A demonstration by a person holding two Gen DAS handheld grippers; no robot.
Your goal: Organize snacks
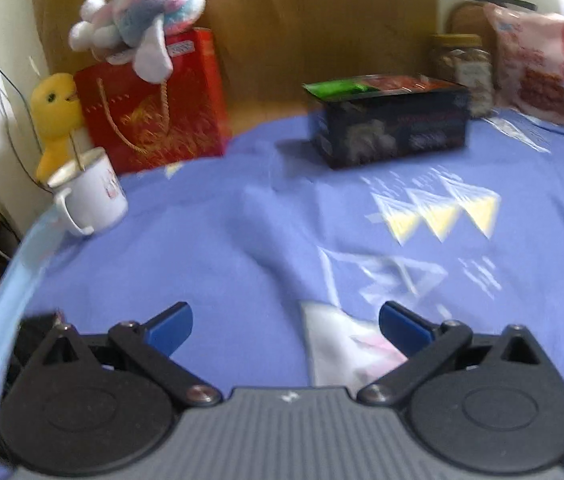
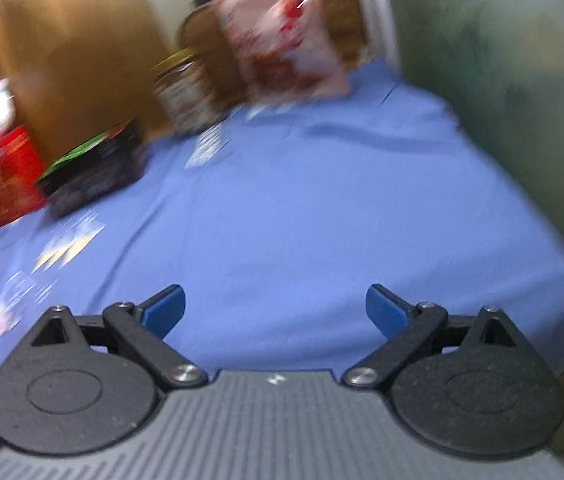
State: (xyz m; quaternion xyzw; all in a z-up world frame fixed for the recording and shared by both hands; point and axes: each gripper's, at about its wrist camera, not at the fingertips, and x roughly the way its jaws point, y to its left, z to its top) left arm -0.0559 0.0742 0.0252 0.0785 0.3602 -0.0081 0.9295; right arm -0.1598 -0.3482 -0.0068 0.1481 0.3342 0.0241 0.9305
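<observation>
Left wrist view: left gripper [image 1: 286,328] spread apart, empty, over blue cloth [image 1: 242,260].
Dark snack box [image 1: 390,124] far; right gripper [image 2: 276,312] likewise spread, empty.

Left tongs [image 1: 286,326] gape empty; right tongs [image 2: 276,308] likewise

No print is legible on the dark box [image 1: 392,126] or snack bag [image 1: 538,68]

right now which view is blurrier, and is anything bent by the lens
The right wrist view is blurrier: the snack bag, jar and dark box are smeared, though the right gripper stays sharp. The left wrist view is milder; its box and mug read clearly. In both, the fisheye curves the blue cloth's edge.
</observation>
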